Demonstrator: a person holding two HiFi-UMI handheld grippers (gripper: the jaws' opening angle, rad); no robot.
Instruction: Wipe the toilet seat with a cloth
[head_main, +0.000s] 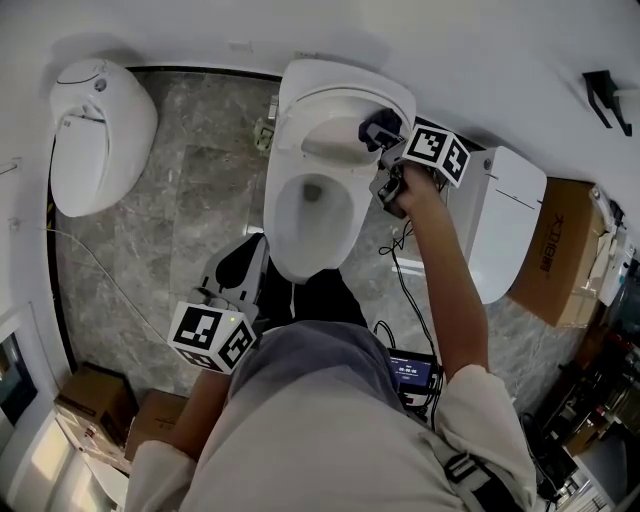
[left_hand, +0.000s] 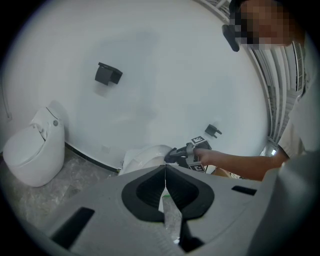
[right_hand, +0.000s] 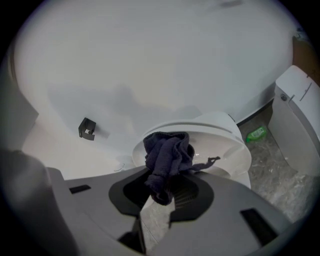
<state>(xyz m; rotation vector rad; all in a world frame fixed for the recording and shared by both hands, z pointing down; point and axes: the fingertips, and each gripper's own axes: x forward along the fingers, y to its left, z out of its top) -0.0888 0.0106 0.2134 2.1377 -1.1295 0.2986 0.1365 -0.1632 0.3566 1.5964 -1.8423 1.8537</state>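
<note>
The white toilet (head_main: 310, 200) stands in the middle of the head view with its bowl open and its seat rim (head_main: 283, 160) showing. My right gripper (head_main: 380, 135) is over the back right of the rim, shut on a dark navy cloth (right_hand: 167, 160). The cloth bunches up out of the jaws in front of the toilet's rim (right_hand: 225, 132). My left gripper (head_main: 248, 262) hangs by the toilet's front left, shut with nothing in it. In the left gripper view its jaws (left_hand: 165, 172) meet in a closed line, with the toilet (left_hand: 145, 155) and the right gripper (left_hand: 186, 153) beyond.
Another white toilet (head_main: 100, 130) stands at the left and a third one (head_main: 505, 215) at the right beside a cardboard box (head_main: 560, 250). A green bottle (right_hand: 256, 133) lies behind the toilet. Cables (head_main: 400, 265), a small screen (head_main: 412, 372) and boxes (head_main: 95, 405) lie on the marble floor.
</note>
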